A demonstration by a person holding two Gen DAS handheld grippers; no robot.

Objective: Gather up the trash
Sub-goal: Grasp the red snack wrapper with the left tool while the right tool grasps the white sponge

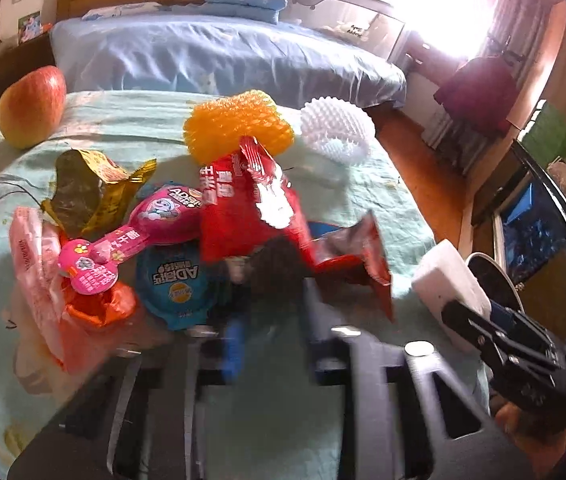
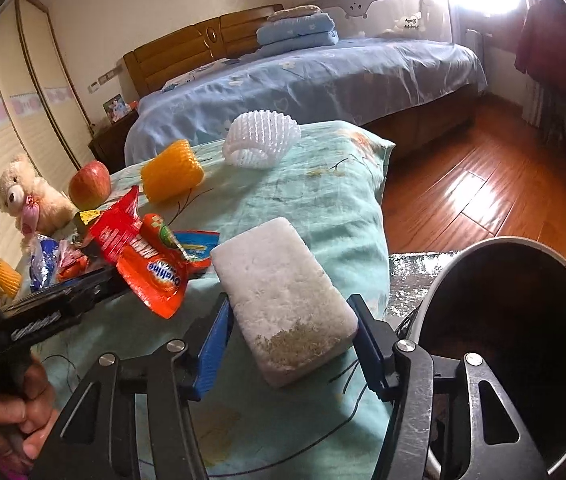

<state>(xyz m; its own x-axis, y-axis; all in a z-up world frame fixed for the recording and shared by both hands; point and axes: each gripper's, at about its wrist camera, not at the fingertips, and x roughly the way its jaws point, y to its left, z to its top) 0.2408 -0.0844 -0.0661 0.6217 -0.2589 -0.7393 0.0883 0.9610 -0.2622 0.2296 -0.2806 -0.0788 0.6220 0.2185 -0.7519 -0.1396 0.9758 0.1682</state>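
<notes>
While the right gripper (image 2: 289,332) clamps the white foam block (image 2: 283,296), the left gripper (image 1: 271,280) grips the red wrapper (image 1: 251,208); "Ovaltine" reads on the orange packet (image 2: 159,276).

Daylight floods in from a window (image 1: 435,4) at the upper right of both views, blown out to pure white and casting a pinkish haze around it. In the left wrist view the left gripper (image 1: 267,320) and red wrapper (image 1: 251,216) smear with motion blur; glare whitens the foil. Fisheye bending curves the edges, and corners fall black.
</notes>
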